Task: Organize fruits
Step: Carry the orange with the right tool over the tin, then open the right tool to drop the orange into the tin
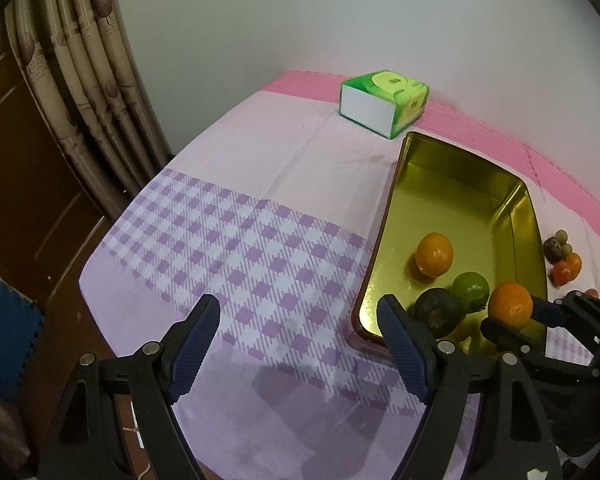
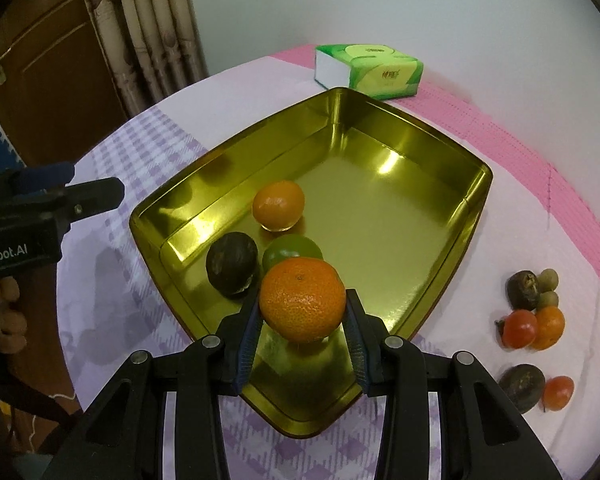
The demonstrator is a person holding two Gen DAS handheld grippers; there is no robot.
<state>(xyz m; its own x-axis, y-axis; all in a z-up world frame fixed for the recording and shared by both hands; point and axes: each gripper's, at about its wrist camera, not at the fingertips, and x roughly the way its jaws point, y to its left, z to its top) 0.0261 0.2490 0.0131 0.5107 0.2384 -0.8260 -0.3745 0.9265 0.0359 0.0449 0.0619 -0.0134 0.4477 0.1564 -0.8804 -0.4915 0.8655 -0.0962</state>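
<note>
A table [image 1: 284, 148] fills both views, spread with a pale lilac cloth [image 2: 112, 280] checked in purple squares, with a pink mat [image 1: 480, 128] along its far edge. Behind it hang beige patterned curtains [image 1: 80, 60] beside a brown wooden door [image 2: 56, 72].

On the cloth sits a gold metal tray [image 2: 420, 168], shiny inside and dark red along its outer lip. Inside it lie a mandarin [image 2: 278, 205], a green lime-like fruit [image 2: 290, 251] and a dark brown round fruit [image 2: 231, 263], the green and brown ones close together near the tray's near corner.

Beyond the tray rests a green and white tissue pack [image 2: 370, 70]; its printing is too small to read.

The left gripper [image 1: 300, 344] hovers over the checked cloth just beside the tray, its jaws standing wide with nothing between them. In the right wrist view its body shows white lettering ending "nRobot.AI".

The right gripper [image 2: 302, 320] is closed narrowly on a second mandarin [image 2: 302, 300], held above the tray's near end, blue pads pressing both sides.

On the cloth to the right of the tray lies a loose cluster of small fruit [image 2: 534, 312]: two dark brown ones, small orange and red ones, and a few tiny greenish-brown ones.
</note>
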